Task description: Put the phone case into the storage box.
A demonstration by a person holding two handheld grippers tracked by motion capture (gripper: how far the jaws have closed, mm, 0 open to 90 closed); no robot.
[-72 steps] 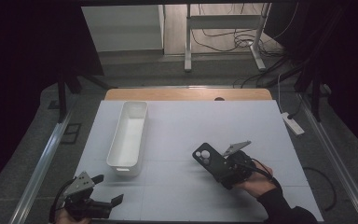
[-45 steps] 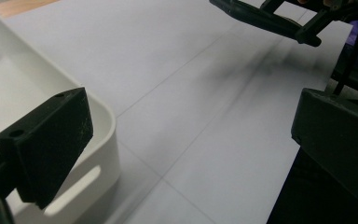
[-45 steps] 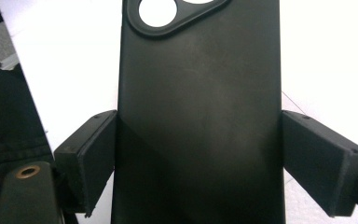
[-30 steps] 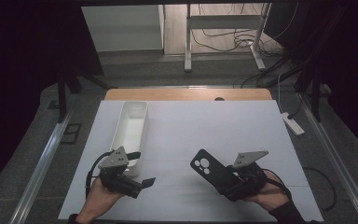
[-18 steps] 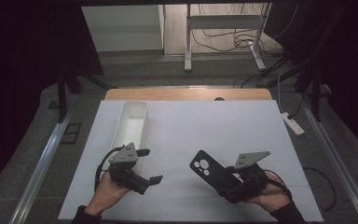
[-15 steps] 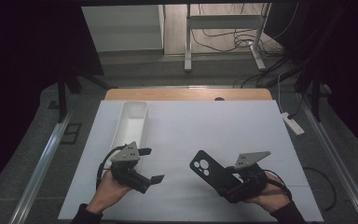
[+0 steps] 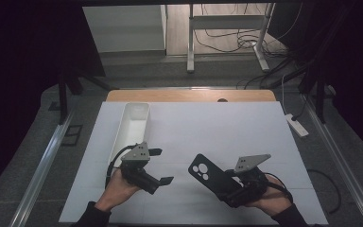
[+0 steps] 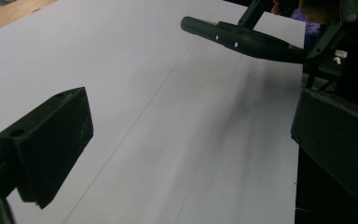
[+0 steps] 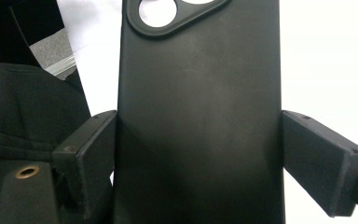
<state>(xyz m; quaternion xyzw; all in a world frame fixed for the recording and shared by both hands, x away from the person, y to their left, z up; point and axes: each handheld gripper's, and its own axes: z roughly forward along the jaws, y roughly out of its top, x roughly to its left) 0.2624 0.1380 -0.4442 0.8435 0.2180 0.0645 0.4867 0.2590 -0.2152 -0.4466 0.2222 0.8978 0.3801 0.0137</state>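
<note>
A black phone case (image 7: 207, 176) with a camera cut-out is held just above the white table, tilted up to the left. My right gripper (image 7: 225, 187) is shut on its lower half. In the right gripper view the two pads (image 9: 89, 156) press on the long sides of the phone case (image 9: 200, 107). My left gripper (image 7: 162, 166) stands open and empty to the left of the case, jaws pointing right. In the left gripper view its jaws are wide apart over bare table, and the phone case (image 8: 244, 39) shows edge-on ahead at the upper right.
A long white tray (image 7: 125, 124) lies at the back left of the white table cover (image 7: 217, 127). A wooden strip (image 7: 189, 96) runs along the far edge. A white power strip (image 7: 297, 126) lies on the floor to the right.
The left hand came in from the front left corner and moved right toward the phone case. The right gripper with the case drew slightly nearer the front edge, then stayed still.
</note>
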